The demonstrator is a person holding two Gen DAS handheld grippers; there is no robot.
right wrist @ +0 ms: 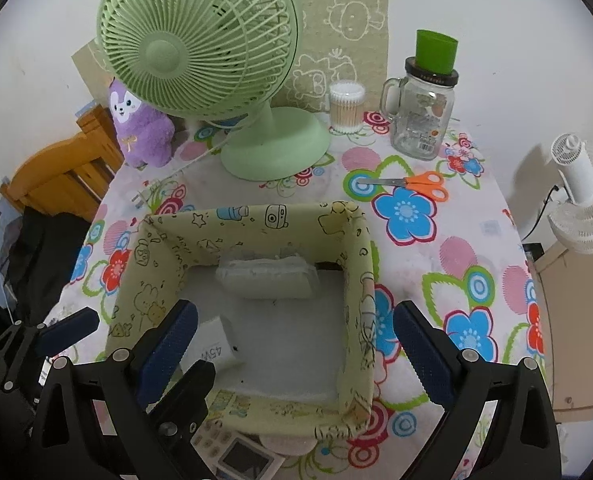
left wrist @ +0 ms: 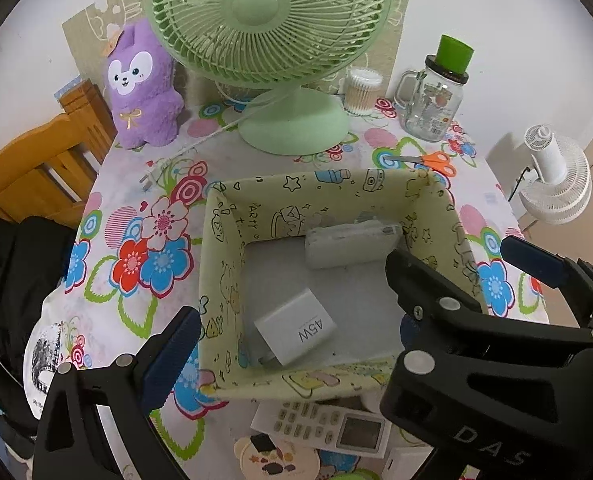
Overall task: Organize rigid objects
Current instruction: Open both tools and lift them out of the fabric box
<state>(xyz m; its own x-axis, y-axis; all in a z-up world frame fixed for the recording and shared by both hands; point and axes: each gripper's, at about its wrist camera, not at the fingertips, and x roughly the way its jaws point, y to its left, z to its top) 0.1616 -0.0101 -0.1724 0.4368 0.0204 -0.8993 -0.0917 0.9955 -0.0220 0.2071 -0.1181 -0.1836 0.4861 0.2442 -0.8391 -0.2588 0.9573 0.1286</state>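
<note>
Charger (left wrist: 296, 326), the white 45W block, lies flat on the floor of the fabric storage box (left wrist: 232, 216), near its front-left corner; a wrapped pack (left wrist: 352, 246) sits by the back wall. From the left wrist, the left gripper (left wrist: 288, 344) hangs above it, jaws wide, empty.

From the right wrist, the charger (right wrist: 216, 350) lies just beyond the left finger of the right gripper (right wrist: 296, 344), whose jaws are spread wide, holding nothing. A remote control (right wrist: 236, 452) waits outside the box's near wall, between both hands.
</note>
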